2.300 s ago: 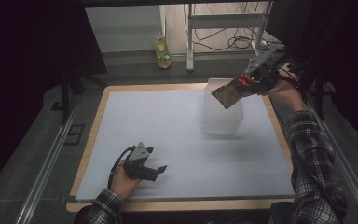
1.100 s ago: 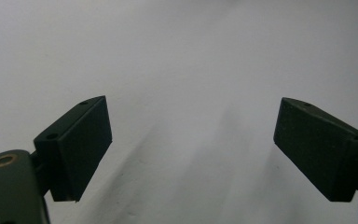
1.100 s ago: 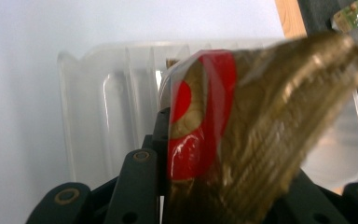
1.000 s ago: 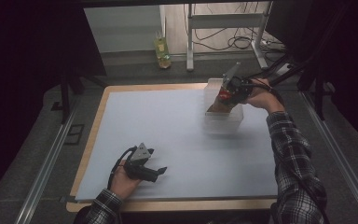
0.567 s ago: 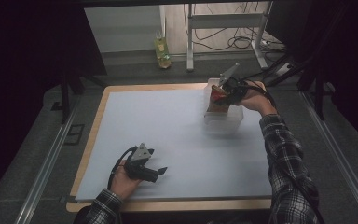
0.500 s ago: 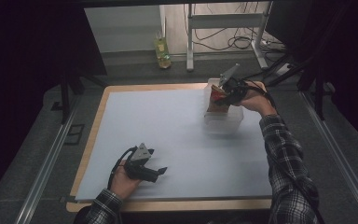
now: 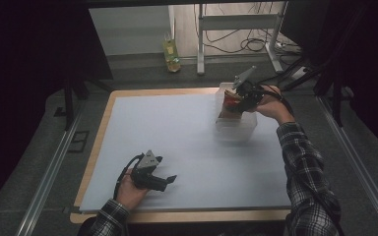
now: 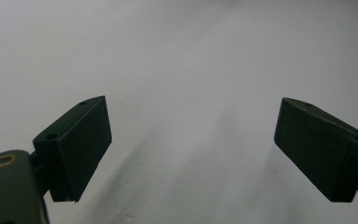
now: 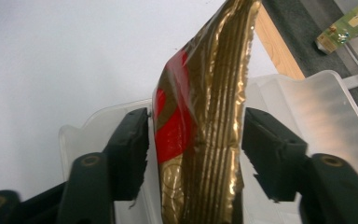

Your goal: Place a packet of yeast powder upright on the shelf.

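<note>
A gold and red foil packet (image 7: pixel 228 106) (image 9: pixel 200 116) stands on edge inside a clear plastic bin (image 7: pixel 236 129) (image 9: pixel 307 98) at the table's far right. My right gripper (image 7: pixel 237 102) (image 9: pixel 193 135) straddles the packet over the bin. Its jaws have just been opening, and a narrow gap shows between each pad and the foil. My left gripper (image 7: pixel 169 180) (image 8: pixel 193 140) rests on the white sheet near the front left, held in a hand. It is open with nothing between its pads.
A white sheet (image 7: pixel 177 132) covers the wood-edged table (image 7: pixel 177 216). A green bottle (image 7: pixel 172 51) stands on the floor beyond the far edge, near metal frame legs and cables. Dark rails run along both sides.
The right hand brought the packet from above the bin's right side down into the bin, and the jaws have parted from it. The left hand has stayed still.
</note>
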